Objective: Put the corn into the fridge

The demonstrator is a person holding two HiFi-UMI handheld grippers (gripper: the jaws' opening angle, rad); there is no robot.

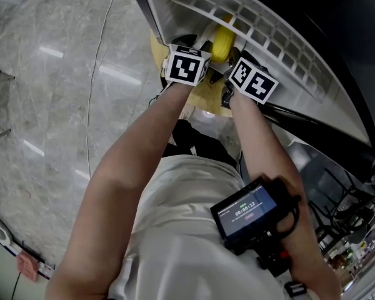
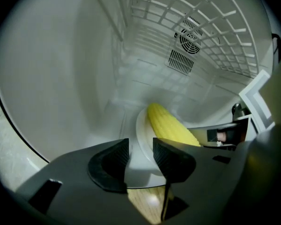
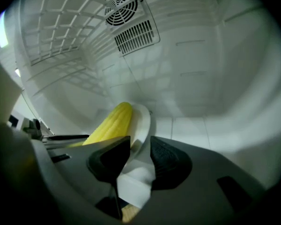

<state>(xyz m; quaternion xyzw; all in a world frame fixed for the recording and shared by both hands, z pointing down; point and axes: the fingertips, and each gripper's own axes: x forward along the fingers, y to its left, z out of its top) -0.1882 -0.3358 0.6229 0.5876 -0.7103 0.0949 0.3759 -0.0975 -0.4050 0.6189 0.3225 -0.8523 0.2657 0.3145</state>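
Left tool [image 2: 140, 156] and right tool [image 3: 139, 156] each stand open, jaws loosely straddling the rim of the white plate [image 2: 143, 135] from either side, apparently to leave the corn [image 2: 168, 125] lying on it inside the fridge [image 2: 75, 69].

A thin cable [image 1: 97, 61] trails across what looks like a marble floor [image 1: 44, 99].

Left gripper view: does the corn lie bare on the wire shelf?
No, the corn lies on a white plate, with the wire shelf above it.
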